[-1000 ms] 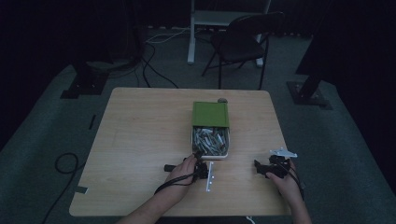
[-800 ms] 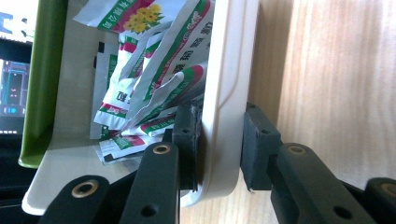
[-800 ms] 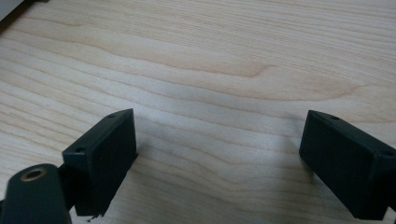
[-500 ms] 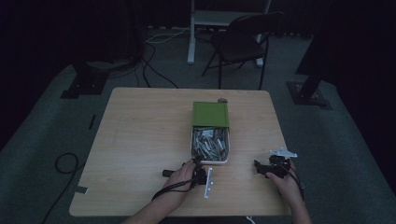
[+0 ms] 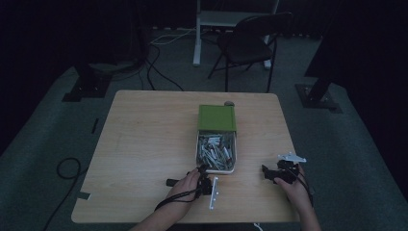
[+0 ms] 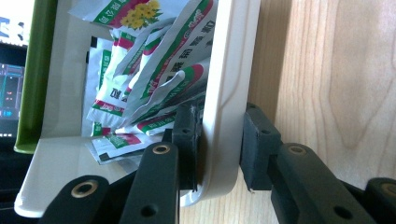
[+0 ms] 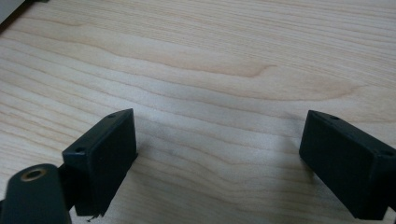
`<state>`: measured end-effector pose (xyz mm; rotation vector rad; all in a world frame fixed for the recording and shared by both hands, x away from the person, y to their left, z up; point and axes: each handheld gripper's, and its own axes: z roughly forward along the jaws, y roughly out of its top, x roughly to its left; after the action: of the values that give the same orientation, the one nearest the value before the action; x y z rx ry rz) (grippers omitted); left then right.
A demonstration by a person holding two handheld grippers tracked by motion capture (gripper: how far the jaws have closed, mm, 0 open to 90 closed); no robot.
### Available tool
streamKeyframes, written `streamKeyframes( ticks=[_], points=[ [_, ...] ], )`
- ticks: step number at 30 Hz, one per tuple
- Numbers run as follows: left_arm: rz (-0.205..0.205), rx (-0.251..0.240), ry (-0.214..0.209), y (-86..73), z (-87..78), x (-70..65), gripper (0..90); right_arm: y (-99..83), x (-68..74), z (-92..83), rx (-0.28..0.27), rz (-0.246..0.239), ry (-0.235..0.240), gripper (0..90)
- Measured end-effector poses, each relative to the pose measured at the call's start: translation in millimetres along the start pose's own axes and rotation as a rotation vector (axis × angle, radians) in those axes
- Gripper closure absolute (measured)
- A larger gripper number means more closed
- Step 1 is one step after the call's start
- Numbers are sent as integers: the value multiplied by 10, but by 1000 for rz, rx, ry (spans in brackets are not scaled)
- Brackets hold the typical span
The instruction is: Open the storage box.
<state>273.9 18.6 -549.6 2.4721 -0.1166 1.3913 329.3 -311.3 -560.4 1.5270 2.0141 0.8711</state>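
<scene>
Left claw [image 6: 219, 149] pinches the smooth cream plastic box [image 6: 231, 93] wall; glossy packets [image 6: 154, 79] inside. Right claw [image 7: 217, 163] gapes wide over pale wood-grain desk [image 7: 233, 60].

The high view is dim and underexposed, its surroundings almost black; both gripper views are bright, with near jaws slightly soft.

a dim room with a dark grey carpeted floor [image 5: 43, 144] holds a light wooden table [image 5: 144, 139], behind it a dark folding chair [image 5: 250, 45] beside a white desk frame [image 5: 199, 33], black cables [image 5: 159, 72] trailing across the carpet and black stand feet [image 5: 82, 86] at either side.
</scene>
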Motion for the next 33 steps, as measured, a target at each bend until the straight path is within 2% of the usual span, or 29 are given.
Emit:
streamKeyframes(
  ticks=[7, 22, 29, 30, 32, 33],
  points=[
    [-15, -12, -2, 8, -38, -27, 711, 0, 0, 0, 0, 0, 0, 107],
    [-17, -16, -19, 19, -126, -56, 708, 0, 0, 0, 0, -1, 0, 107],
    [-55, -32, -25, 25, -121, -60, 698, 0, 0, 0, 0, 0, 0, 106],
    [-73, -42, -31, 18, -121, -55, 692, 0, -1, 0, 0, -1, 0, 107],
    [-78, -49, -32, 13, -123, -53, 678, 0, 0, 0, 0, 0, 0, 106],
    [-90, -67, -38, 2, -146, -42, 668, 0, 0, 0, 0, 0, 0, 107]
  ],
)
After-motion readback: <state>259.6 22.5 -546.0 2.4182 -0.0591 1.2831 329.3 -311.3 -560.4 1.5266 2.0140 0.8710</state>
